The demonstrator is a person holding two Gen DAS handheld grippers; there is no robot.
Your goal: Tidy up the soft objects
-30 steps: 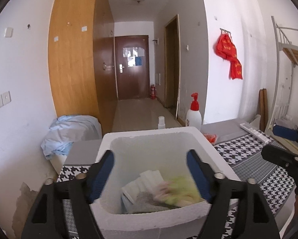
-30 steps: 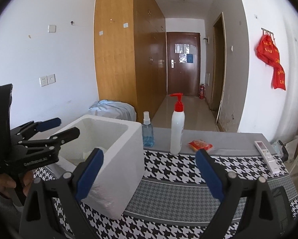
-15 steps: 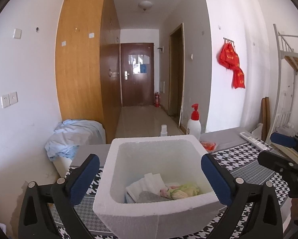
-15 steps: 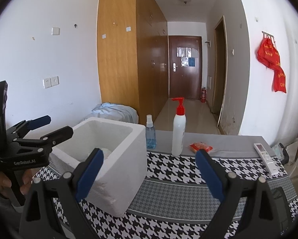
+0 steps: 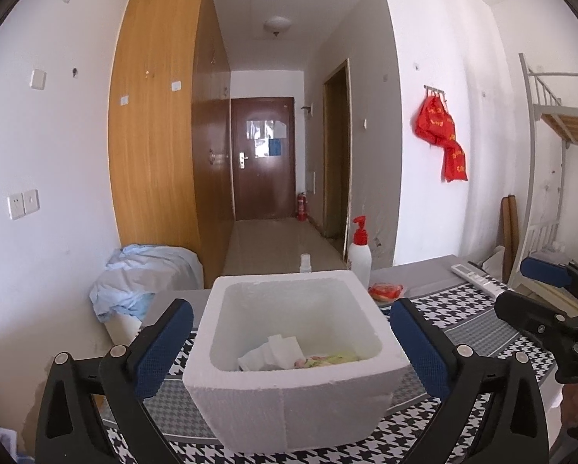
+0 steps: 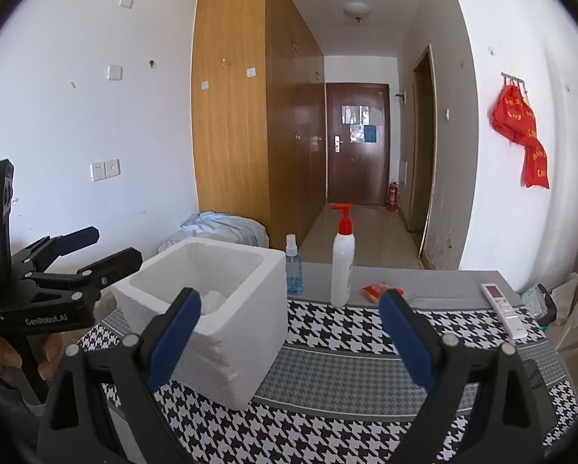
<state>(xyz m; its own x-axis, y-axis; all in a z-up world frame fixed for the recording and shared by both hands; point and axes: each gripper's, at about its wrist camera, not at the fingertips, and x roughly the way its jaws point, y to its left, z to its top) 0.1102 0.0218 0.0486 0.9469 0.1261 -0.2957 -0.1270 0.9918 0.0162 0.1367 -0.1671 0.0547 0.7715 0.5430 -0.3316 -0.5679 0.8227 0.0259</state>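
The left gripper (image 5: 289,344) has just spread its fingers (image 5: 163,342) wide, holding nothing; they flank the foam box (image 5: 289,398) at the desk's (image 6: 347,367) left edge. Only this view shows soft cloths (image 5: 281,352) inside, half hidden. The right gripper (image 6: 289,342) gapes, empty.

Bright daylight, soft shadows, both views sharp; heavy fisheye bend w/ black vignette at corners.

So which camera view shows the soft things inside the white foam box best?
The left wrist view: it looks down into the foam box, showing white tissue and a yellow-green item. The right wrist view sees the box from the side, with only a white scrap visible.
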